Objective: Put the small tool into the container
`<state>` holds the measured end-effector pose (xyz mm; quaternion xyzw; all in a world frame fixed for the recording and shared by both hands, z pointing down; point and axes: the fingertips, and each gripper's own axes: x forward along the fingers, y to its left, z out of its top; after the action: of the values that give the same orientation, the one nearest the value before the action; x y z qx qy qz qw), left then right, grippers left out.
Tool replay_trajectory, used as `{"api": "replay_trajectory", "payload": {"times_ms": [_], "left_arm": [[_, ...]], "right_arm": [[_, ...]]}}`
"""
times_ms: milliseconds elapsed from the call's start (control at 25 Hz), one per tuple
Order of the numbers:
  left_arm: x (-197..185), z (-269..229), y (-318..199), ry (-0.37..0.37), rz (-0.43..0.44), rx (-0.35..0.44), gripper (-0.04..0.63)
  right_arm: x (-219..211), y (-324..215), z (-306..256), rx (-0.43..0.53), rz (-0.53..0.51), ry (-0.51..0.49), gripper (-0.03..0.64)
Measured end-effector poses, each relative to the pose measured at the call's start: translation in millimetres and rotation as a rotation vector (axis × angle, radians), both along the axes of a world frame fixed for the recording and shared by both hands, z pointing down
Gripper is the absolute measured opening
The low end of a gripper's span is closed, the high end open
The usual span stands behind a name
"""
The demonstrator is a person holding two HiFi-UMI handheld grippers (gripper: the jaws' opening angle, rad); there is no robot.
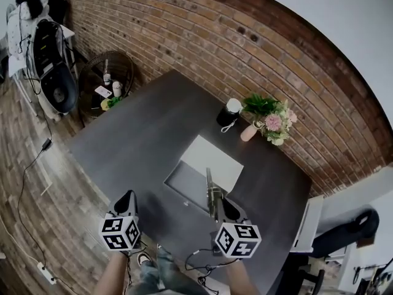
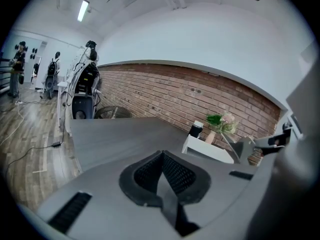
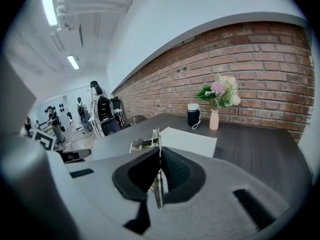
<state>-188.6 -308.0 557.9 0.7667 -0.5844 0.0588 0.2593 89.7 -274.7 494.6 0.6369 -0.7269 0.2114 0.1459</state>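
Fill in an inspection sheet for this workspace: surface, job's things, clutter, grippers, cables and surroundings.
Surface: dark table, mostly bare.
Job's things: metal tool pointing at the open container, not yet inside.
Clutter: lidded black cup; vase of flowers.
Grippers: right hand-held gripper shut on the tool; left hand-held gripper shut, empty.
Cables: one cable trails across the floor to a power strip.
Surroundings: brick wall, wood floor, round side table with small items.
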Motion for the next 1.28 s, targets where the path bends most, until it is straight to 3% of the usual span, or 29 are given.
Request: {"api": "replay_trajectory", "payload": {"times_ms": [600,1280], "left_arm": [[-47.8,16.9,-0.1,-0.025,-0.147,-0.028,0.005],[-53.9,17.9,-9.5,-0.078,-0.149,-0.037,0.005]], "right_arm": [[-15.9,-37.5,32.1,-0.084,-0.237,0.134,0.011],[-29.5,-64.4,70.4,-0.140,-0.430,0.300,0.011]]}}
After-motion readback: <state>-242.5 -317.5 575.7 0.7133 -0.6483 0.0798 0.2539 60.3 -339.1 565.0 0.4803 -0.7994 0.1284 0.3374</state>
